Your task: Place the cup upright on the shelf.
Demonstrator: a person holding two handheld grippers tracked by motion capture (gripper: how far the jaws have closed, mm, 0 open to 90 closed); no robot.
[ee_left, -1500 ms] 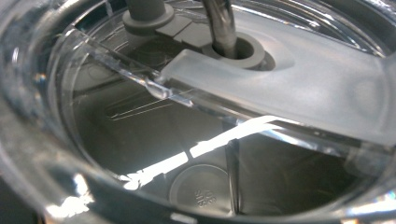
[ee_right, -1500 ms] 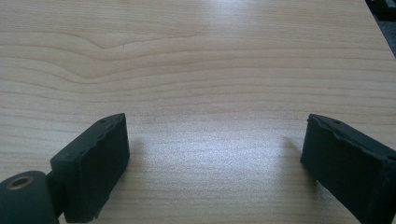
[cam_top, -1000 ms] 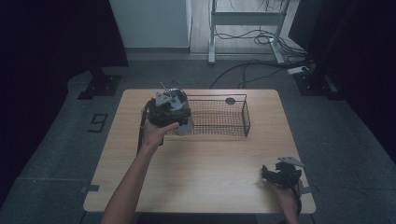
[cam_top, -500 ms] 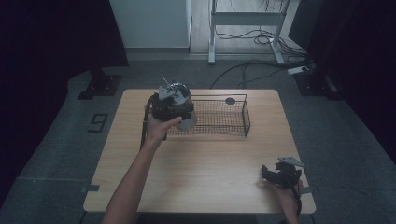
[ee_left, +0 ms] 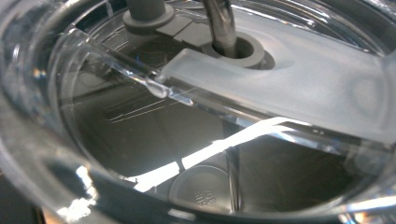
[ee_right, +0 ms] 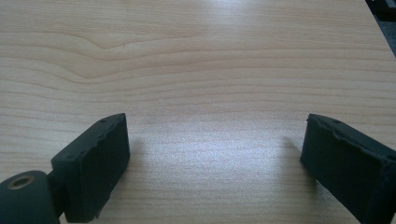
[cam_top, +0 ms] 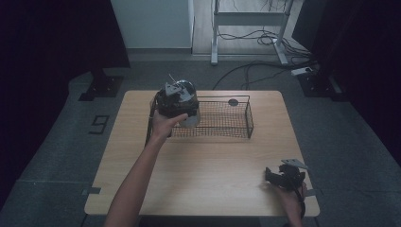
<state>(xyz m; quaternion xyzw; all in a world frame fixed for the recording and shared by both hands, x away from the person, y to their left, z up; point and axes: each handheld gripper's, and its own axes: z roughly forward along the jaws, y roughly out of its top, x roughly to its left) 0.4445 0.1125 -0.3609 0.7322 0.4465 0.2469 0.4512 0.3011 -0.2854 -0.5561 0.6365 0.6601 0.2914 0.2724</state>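
At the far left of the desk, the left tongs hold a clear plastic cup at the left end of the wire basket. In the left gripper view the cup's lid sits right up against the camera, with a straw passing through its hole; the black jaws are hidden, so I cannot tell how they stand. A small dark round thing lies near the basket's far rim. The right tongs rest on the desk's near right corner, well apart from the basket, jaws spread wide over bare wood.
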